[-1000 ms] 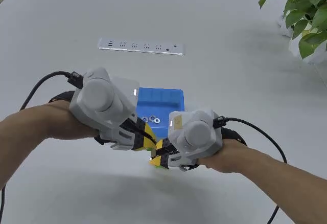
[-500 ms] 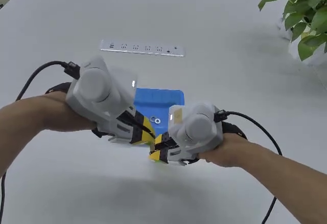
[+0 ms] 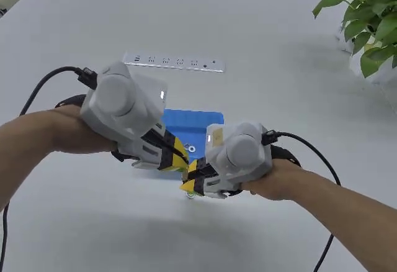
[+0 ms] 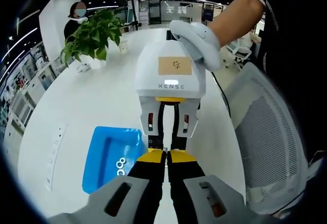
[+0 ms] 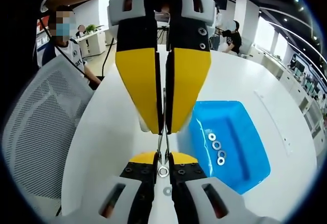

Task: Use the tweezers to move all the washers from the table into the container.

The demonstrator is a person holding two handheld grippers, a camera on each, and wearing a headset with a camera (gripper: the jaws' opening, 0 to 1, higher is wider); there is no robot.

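**Tweezers** (image 5: 164,132): steel, fine-tipped. The upper shank is clamped between the closed yellow jaws of the left gripper (image 3: 175,158). Lower down, the legs are flanked by the jaws of the right gripper (image 3: 193,182), which are drawn in narrow and appear to press on them.

**Washer** (image 5: 163,171): found at the tweezers' tips, low at the counter (image 3: 267,86), just outside the container's wall. Whether it is lifted or lying flat cannot be told.

**Loose washer** (image 5: 167,190): laid on the counter, just beside the first.

**Container** (image 5: 245,150): blue, open-topped. Four stored washers (image 5: 216,145) are seen in a row inside.

**Step judged in hand:** one washer is being pinched for transfer, and at least one more is left on the counter.

**Handling note:** an even squeeze is to be held by the right gripper while both grippers are raised as one. The tips are to be carried clear over the wall before pressure is eased, lest the washer be flicked away.
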